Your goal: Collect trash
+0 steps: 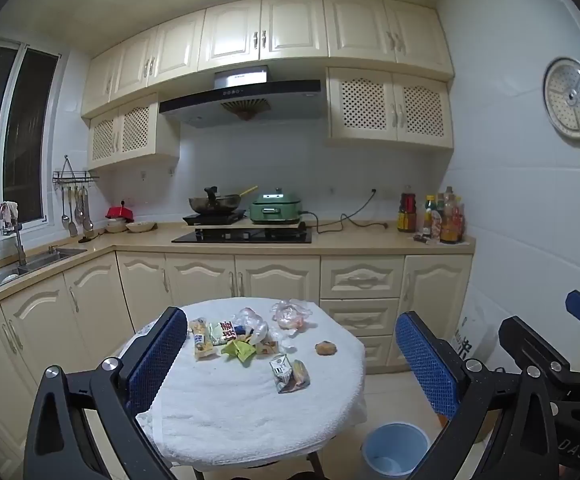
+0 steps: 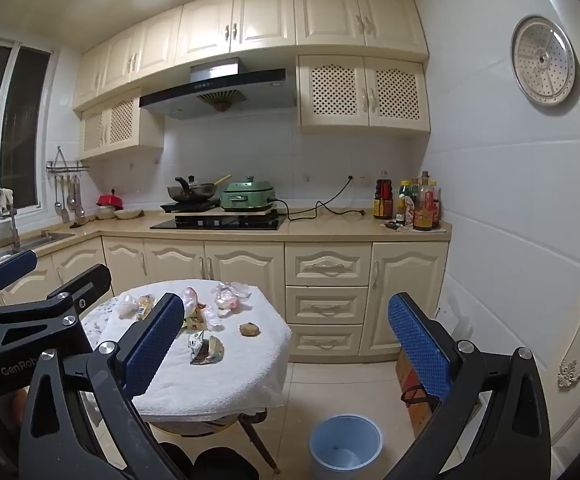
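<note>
Left wrist view: wrappers [image 1: 246, 340] are seen on the tabletop [image 1: 250, 408] beyond wide-open, empty left fingers [image 1: 158, 356]. Right fingers [image 2: 417, 344], equally spread, are shown empty; the bin [image 2: 345, 446] is seen whole.

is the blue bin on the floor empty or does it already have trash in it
Nearly empty. Both views look down into the upright bin and show bare inside walls and floor, apart from a tiny dark speck. The trash lies on the table.
</note>
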Available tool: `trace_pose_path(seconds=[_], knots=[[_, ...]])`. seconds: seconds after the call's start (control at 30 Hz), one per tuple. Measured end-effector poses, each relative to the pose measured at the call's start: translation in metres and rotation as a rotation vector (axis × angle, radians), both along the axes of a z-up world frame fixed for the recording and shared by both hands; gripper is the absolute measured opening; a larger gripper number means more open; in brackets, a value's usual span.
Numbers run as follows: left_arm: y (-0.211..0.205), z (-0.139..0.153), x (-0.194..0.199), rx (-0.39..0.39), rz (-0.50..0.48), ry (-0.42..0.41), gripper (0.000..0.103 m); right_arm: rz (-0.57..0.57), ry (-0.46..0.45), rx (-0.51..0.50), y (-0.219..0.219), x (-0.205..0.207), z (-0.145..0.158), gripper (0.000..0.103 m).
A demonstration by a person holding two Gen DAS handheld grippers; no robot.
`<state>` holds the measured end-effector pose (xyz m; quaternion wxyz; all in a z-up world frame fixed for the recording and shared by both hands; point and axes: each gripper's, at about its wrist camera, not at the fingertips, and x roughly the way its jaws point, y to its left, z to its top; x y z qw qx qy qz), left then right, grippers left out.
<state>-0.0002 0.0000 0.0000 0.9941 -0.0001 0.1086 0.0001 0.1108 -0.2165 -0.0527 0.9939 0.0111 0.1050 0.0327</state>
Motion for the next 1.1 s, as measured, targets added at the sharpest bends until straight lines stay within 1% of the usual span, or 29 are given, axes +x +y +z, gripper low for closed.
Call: trace_pose_path(seconds=[0.53, 1.1], knots=[[0.0049, 0.0017, 0.0, -0.003, 0.003, -0.003, 0.102, 0.001, 0.001, 0.003, -0.0001, -0.0004, 0.0003, 0.103], [0.0014, 0.0047, -0.0023, 0.003, 0.004, -0.007, 0.102, -0.002, -0.002, 0.006, 0.0009, -0.0011, 0.0007, 0.103]])
